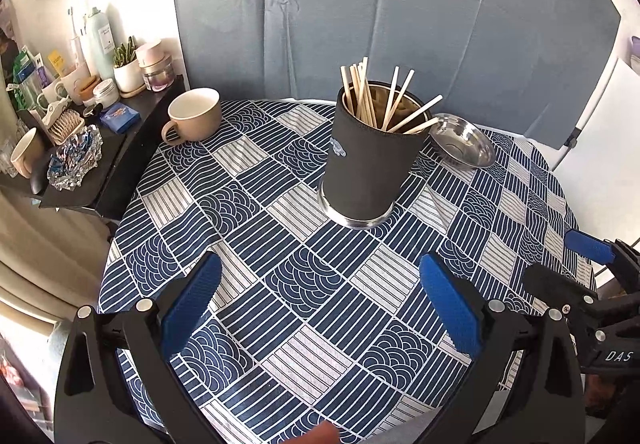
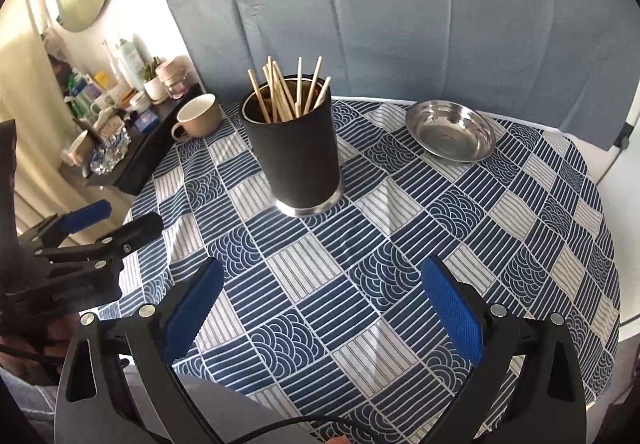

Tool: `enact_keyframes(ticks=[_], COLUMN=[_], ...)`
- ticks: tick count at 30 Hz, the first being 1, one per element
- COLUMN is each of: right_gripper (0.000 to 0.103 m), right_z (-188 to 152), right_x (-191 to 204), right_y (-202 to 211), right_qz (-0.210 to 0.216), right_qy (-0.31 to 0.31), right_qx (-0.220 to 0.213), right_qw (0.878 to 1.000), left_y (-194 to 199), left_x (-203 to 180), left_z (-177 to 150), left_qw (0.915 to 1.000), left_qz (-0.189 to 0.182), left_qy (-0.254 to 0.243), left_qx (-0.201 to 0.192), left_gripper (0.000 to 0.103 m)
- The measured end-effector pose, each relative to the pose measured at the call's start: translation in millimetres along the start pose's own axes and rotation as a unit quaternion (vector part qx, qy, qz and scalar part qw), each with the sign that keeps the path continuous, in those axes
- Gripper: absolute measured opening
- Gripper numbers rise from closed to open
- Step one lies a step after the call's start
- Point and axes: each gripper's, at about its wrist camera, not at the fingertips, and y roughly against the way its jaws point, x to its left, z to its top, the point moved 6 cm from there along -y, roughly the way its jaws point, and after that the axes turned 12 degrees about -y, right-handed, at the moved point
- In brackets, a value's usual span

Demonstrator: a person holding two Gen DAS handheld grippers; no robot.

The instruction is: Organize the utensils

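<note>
Left wrist cam: the left gripper (image 1: 320,296) hangs wide open over the blue patterned tablecloth (image 1: 248,203), holding nothing. The tall black steel-bottomed cup (image 1: 368,167) full of pale wooden chopsticks (image 1: 372,95) stands mid-table, shiny steel dish (image 1: 464,141) just behind it, beige mug (image 1: 194,115) off left.

Right wrist cam: the right gripper (image 2: 322,298) is wide open too, empty, cup ahead.

Chopsticks (image 2: 286,91) in holder (image 2: 296,155), between mug (image 2: 198,119) and dish (image 2: 450,135).
</note>
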Motion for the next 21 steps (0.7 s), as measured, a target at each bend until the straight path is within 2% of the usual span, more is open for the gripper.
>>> enact_keyframes(ticks=[12,21], right_gripper=[0.095,0.095], right_z=[0.3,-0.8], right_x=[0.2,1.1], right_y=[2.1,1.3], right_qz=[-0.004,-0.003], right_qy=[-0.001,0.0], right_qx=[-0.003,-0.001], right_qw=[1.0,1.0], left_y=[-0.2,3.1], left_x=[-2.1,0.6], left_z=[-0.8,-0.9], left_qw=[0.9999,1.0], left_qz=[-0.012,0.002], left_qy=[-0.006,-0.006], left_qx=[0.003,-0.001], left_gripper=[0.097,0.097])
